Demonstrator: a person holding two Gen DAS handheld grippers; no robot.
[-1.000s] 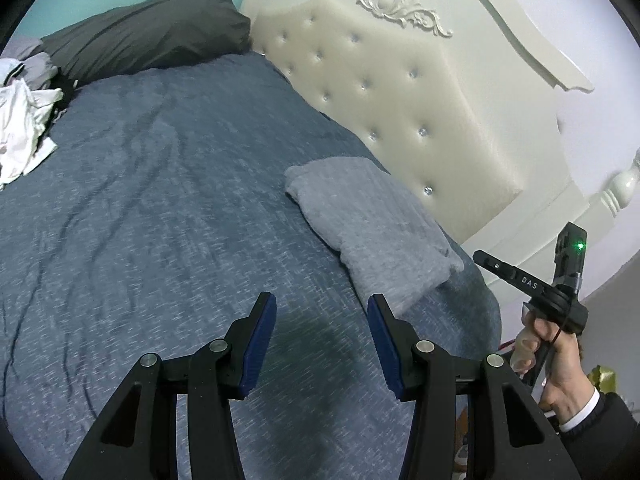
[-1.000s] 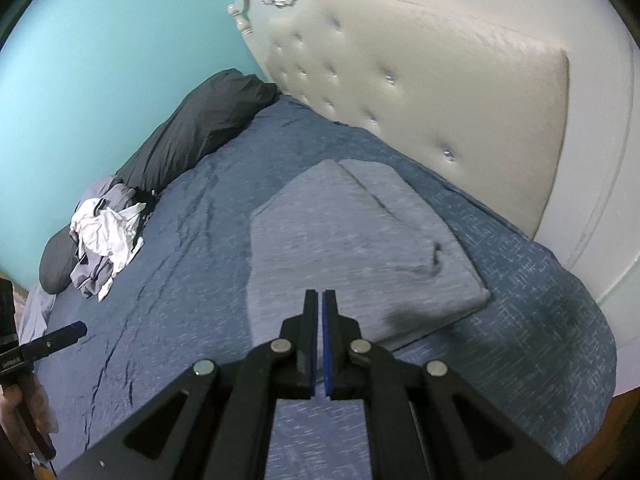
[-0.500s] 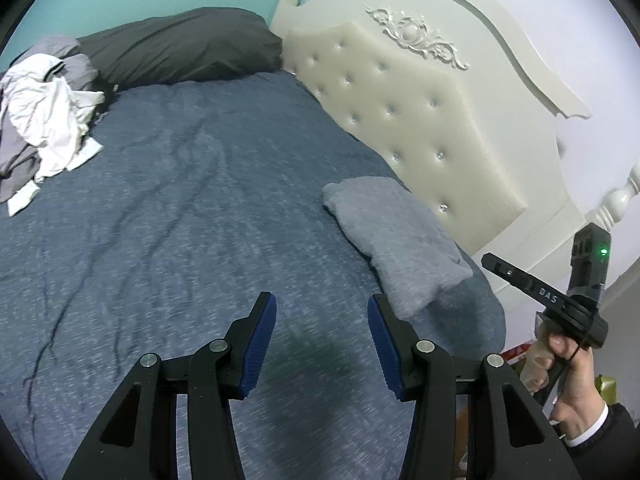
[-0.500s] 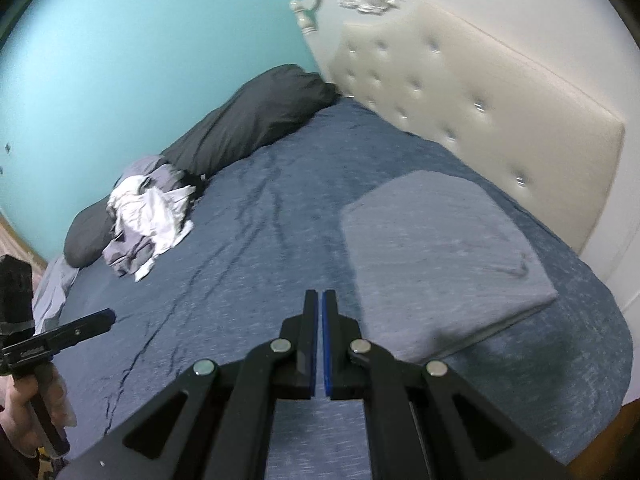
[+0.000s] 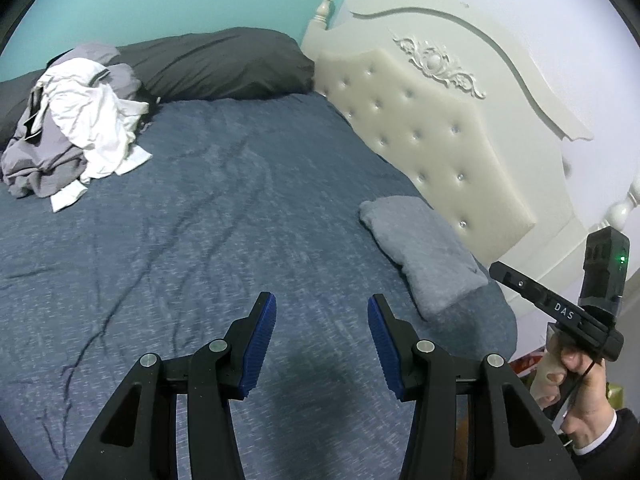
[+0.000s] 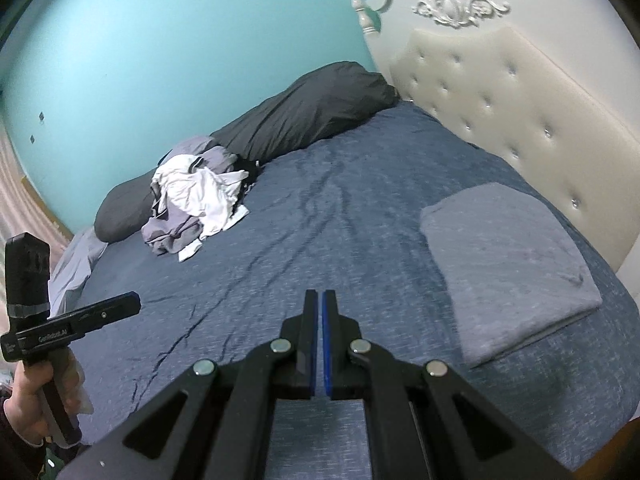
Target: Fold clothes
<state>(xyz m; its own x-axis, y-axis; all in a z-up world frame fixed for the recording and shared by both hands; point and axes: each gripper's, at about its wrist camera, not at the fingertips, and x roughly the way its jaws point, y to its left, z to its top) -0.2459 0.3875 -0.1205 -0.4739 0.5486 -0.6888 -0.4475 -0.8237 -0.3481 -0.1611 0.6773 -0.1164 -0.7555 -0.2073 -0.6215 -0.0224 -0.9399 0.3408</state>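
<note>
Folding is looking partly done: one grey folded garment [image 6: 508,268] is lying flat and neat on the blue bed cover [image 5: 224,240], close to the padded headboard [image 5: 424,136] at the near corner of the bed. It is making a soft, thick pad with rounded edges, and its cloth is looking a bit fuzzy. More clothes are waiting. A messy pile of clothes [image 5: 76,128] is sitting far across the bed, well apart from the folded one, leaning against the long dark pillow [image 5: 216,66]. That pile is mixing thin white cloth with grey cloth, all crumpled and lumpy, so I am guessing that several pieces are left to fold. The bed cover is looking speckled and a little wrinkled, with long creases running down its middle. The headboard is looking smooth and puffy, with shiny little buttons pressed into it, and a curly carved shape is sitting above it. The left tool [image 5: 322,322] is standing about half open over the bare cover, with nothing between its blue ridged pads [image 5: 260,346]. The right tool [image 6: 319,312] is closed tight on nothing, its two pads pressing together. Both tools are hanging over the bed, touching no cloth, so the next piece is not yet picked up.
</note>
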